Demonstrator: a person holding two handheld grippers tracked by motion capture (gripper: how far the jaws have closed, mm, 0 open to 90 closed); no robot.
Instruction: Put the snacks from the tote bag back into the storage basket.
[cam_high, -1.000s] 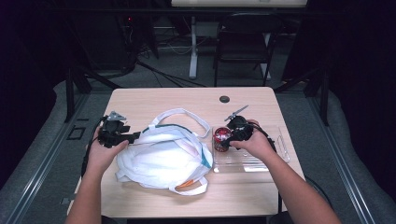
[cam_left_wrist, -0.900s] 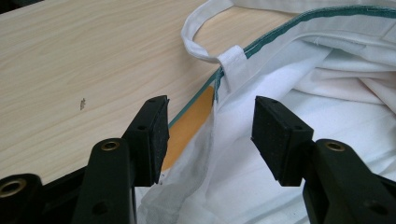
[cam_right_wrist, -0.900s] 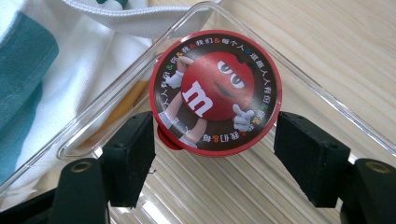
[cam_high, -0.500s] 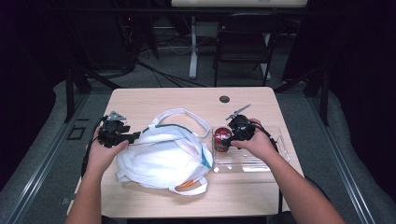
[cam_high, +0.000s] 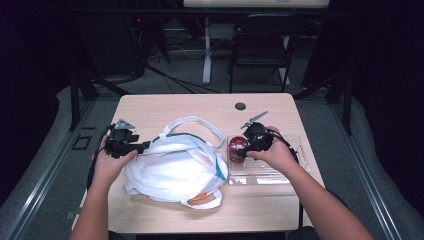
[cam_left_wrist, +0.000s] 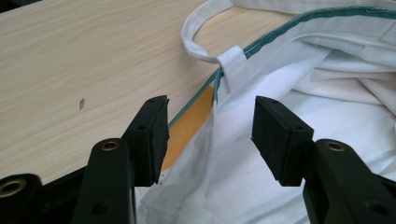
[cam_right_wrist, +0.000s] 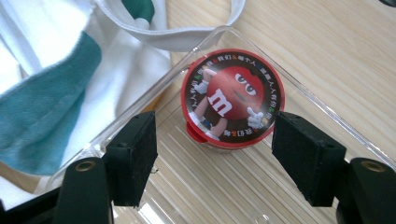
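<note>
1. The wooden table (cam_high: 165, 107) carries everything — a pale top with a small dark round cap (cam_high: 240, 106) set into it near the far edge.
2. The white cloth bag (cam_high: 172, 167) lies crumpled across the table's middle, its handle loops (cam_high: 200, 125) spread toward the far side; a green trim runs along its mouth, and something orange shows at its near edge.
3. The clear plastic tray (cam_high: 285, 172) sits just right of the bag, touching or nearly touching the cloth; one handle loop drapes over its far corner in the right gripper view.
4. The left gripper (cam_high: 142, 146) is at the bag's left edge. In the left gripper view its jaws stand apart, straddling the bag's rim (cam_left_wrist: 212, 100) where the green seam meets a sewn handle tab — the cloth lies between the pads, not pinched.
5. The right gripper (cam_high: 244, 148) hovers over the tray's left end, jaws wide apart on either side of the tin without touching it.
6. The red round candy tin (cam_right_wrist: 232, 99) rests inside the tray, in the corner nearest the bag, its lid printed with a red cartoon character.
</note>
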